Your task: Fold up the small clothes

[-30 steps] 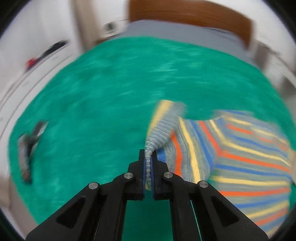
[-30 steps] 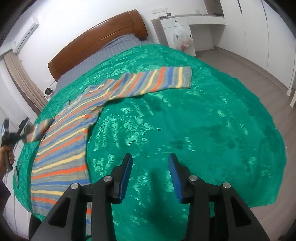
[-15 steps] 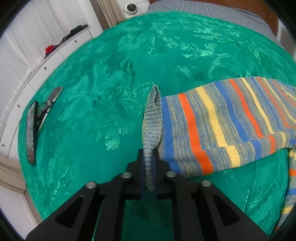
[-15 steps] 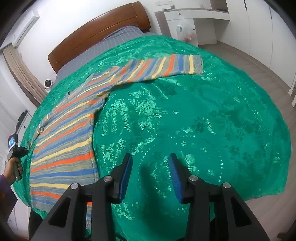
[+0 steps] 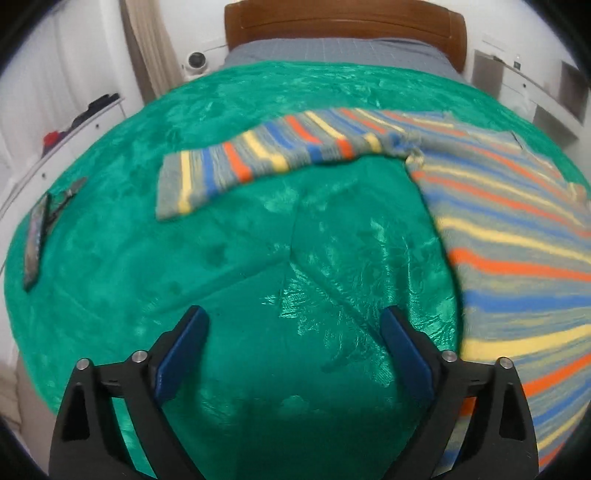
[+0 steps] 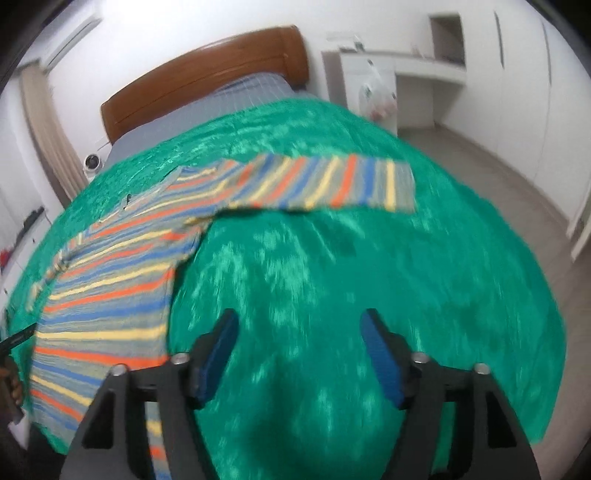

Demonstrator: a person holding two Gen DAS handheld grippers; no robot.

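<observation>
A striped sweater (image 5: 509, 236) in grey, blue, orange and yellow lies flat on the green bedspread (image 5: 258, 258). Its left sleeve (image 5: 258, 155) stretches out to the left, cuff lying flat. In the right wrist view the sweater body (image 6: 110, 295) lies at left and its right sleeve (image 6: 325, 184) stretches to the right. My left gripper (image 5: 291, 325) is open and empty, above the spread, below the sleeve. My right gripper (image 6: 297, 328) is open and empty, right of the sweater body.
A dark flat object (image 5: 37, 236) lies near the bed's left edge. The wooden headboard (image 5: 343, 18) and grey sheet are at the far end. A white desk with a plastic bag (image 6: 376, 92) stands to the right; bare floor (image 6: 498, 177) beyond the bed's right edge.
My left gripper has let go of the left sleeve cuff, opened wide and pulled back; the sleeve now lies flat. My right gripper opened wider and shifted slightly.
</observation>
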